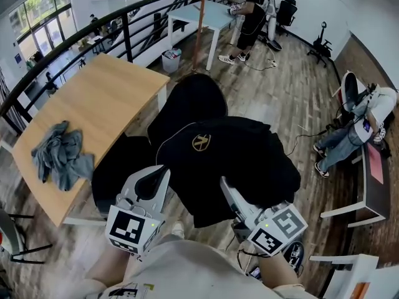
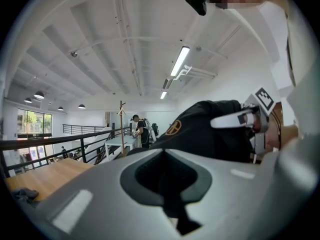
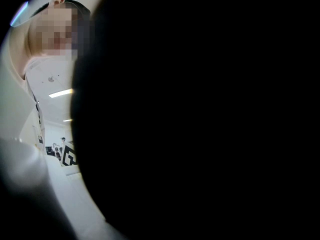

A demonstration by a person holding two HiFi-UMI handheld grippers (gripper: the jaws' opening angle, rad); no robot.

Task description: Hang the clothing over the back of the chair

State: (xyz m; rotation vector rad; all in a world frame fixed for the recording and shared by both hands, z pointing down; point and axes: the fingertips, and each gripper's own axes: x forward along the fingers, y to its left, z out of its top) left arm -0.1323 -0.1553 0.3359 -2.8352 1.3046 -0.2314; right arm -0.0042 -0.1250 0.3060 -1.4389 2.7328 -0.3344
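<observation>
Two claws meet the hoodie [image 1: 212, 148], long axis 12-to-6: right claw [image 1: 224, 185] clamped on its hem, left claw [image 1: 162, 172] at 9 o'clock, jaws together, empty.

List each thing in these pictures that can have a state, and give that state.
Black hoodie: bunched up between the grippers, gold logo showing.
Grey cloth: crumpled on the wooden table.
Left gripper: jaws together, nothing between them.
Right gripper: against the hoodie, fabric covering its camera; jaws hidden.
</observation>
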